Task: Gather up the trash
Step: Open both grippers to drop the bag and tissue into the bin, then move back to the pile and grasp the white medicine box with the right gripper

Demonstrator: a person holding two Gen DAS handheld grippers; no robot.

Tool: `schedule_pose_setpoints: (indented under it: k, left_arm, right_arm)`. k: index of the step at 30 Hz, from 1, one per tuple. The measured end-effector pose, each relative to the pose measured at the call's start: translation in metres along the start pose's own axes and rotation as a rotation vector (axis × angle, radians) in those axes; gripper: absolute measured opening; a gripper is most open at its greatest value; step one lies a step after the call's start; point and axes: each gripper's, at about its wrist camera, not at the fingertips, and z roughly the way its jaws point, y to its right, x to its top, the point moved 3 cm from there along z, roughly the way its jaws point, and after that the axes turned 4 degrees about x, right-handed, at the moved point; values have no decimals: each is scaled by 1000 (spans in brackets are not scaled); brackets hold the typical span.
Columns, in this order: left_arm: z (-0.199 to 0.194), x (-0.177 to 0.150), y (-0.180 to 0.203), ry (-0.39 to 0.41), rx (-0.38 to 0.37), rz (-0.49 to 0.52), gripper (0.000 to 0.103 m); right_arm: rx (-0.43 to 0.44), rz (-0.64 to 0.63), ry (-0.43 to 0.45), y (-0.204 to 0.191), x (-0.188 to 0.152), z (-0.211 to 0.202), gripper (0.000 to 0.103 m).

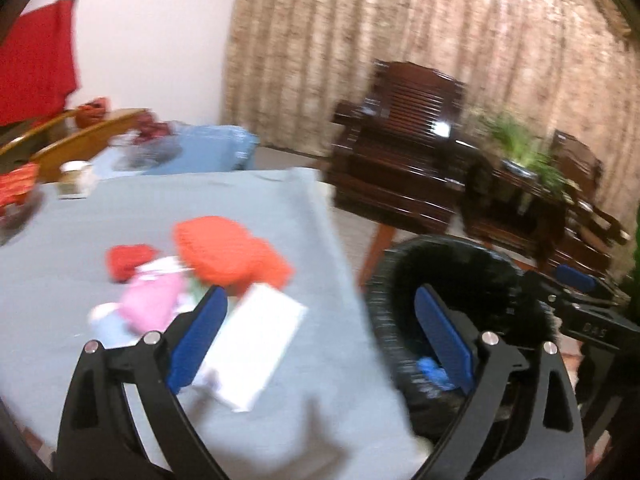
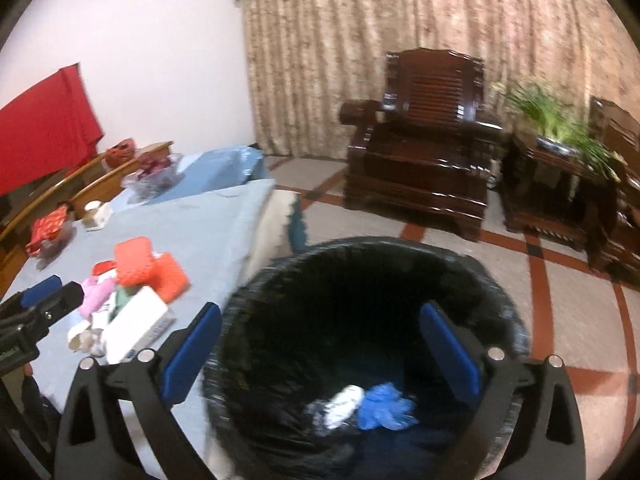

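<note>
A black-lined trash bin [image 2: 360,280] stands on the floor by the table's right edge. A blue glove [image 2: 384,406] and a white crumpled piece [image 2: 342,404] lie inside it. My right gripper [image 2: 322,308] is open over the bin's mouth, with nothing between its fingers. My left gripper [image 1: 320,296] is open and empty above the table's edge, between the bin [image 1: 472,280] and the litter. On the blue tablecloth [image 1: 200,208] lie a white box [image 1: 256,344], orange-red packets [image 1: 228,254], a pink wrapper [image 1: 154,300] and a small red piece [image 1: 128,260].
A dark wooden armchair [image 2: 424,152] and a side table with a green plant [image 2: 560,136] stand before the curtain. At the table's far end are a cup [image 2: 94,212], a red packet [image 2: 50,230] and a glass bowl [image 2: 154,178]. The floor is tiled.
</note>
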Motion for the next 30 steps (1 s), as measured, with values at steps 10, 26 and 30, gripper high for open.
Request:
schedule_pose_setpoints:
  k: [10,26,30]
  left_arm:
    - [-30,-10,-98,6,219,-84,92]
    - [-25,-48,-182,-46,345,-138,92]
    - [-24,-49,-190,-45,349,-153,92]
  right_arm:
    - [164,-80,-14,-112,-6,30,97]
    - [185,-155,-144,-205,-50,96,97]
    - [175,-176,-167,-219,-56,109,97]
